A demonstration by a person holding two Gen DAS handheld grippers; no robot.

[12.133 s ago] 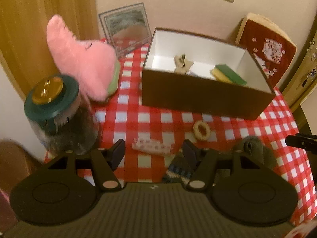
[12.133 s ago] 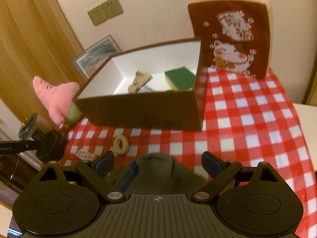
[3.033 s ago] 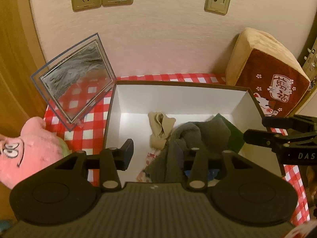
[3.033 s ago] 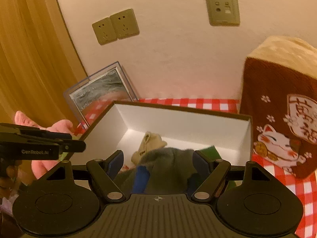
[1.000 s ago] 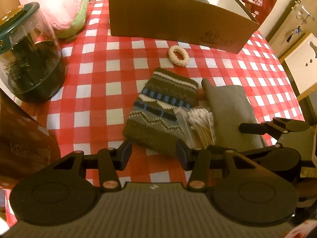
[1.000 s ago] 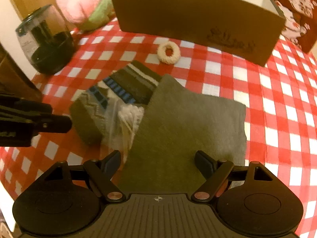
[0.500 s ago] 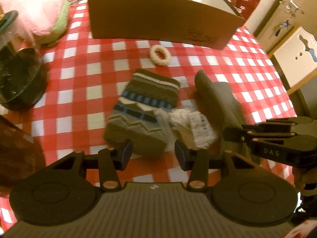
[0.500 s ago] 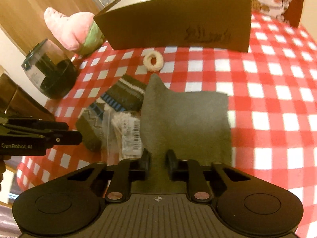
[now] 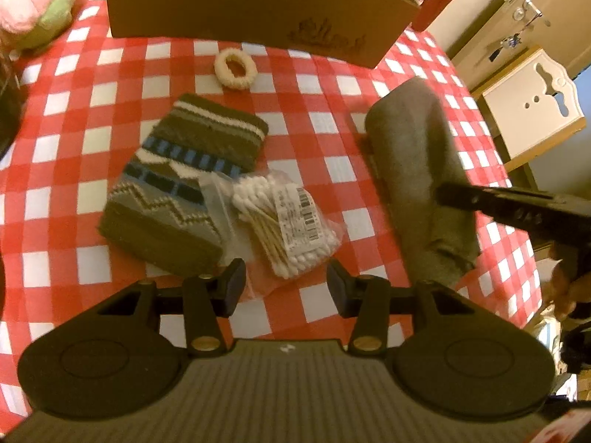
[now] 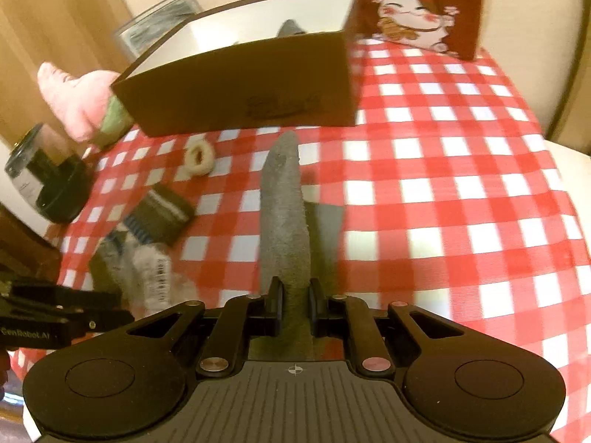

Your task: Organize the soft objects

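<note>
Pinching the grey cloth (image 10: 284, 221) in my right hand-held gripper (image 10: 294, 304): jaws narrow, clamped on its near edge, far end draped down to the checked surface (image 10: 461, 184). Left hand-held gripper (image 9: 285, 288) has jaws opening, about half wide, nothing between them, hovering just above the cotton swab bag (image 9: 284, 217). Bag overlaps the patterned knit sock (image 9: 177, 184). Cream hair tie (image 9: 235, 69) lies between sock and brown box (image 9: 251, 3). Pink plush (image 10: 74, 96) sits beside the box, left end.
</note>
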